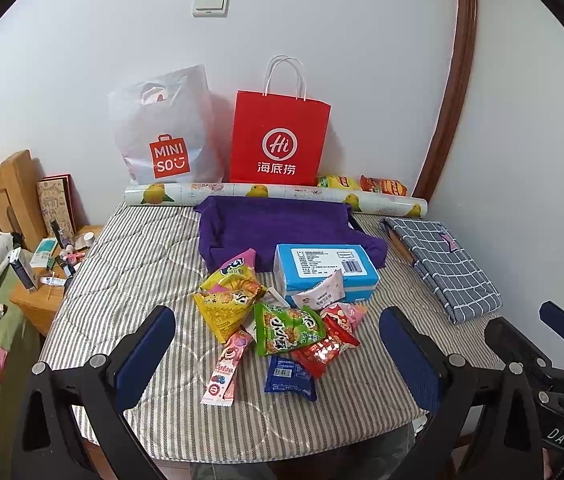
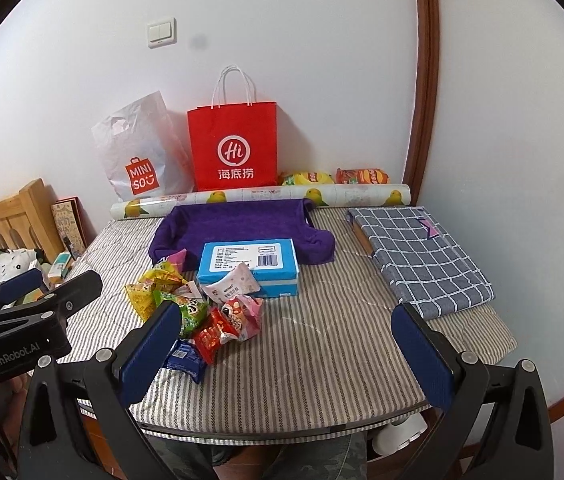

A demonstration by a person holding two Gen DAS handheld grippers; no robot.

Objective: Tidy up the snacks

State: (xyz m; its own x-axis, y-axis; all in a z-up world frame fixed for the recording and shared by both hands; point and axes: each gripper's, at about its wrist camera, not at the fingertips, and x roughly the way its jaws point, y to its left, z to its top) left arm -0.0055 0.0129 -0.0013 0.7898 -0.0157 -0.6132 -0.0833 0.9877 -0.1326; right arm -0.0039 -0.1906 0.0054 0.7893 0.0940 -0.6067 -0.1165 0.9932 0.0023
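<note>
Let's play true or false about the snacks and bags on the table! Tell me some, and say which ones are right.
1. The red bag stands upright against the wall. True.
2. The left gripper holds the green packet. False: its fingers are open and hold nothing; the packet lies in the pile.
3. The blue box lies in front of the purple cloth. True.
4. The right gripper is shut. False: it is open.
5. The checked cloth covers the snacks. False: it lies apart from them, on the right.
</note>
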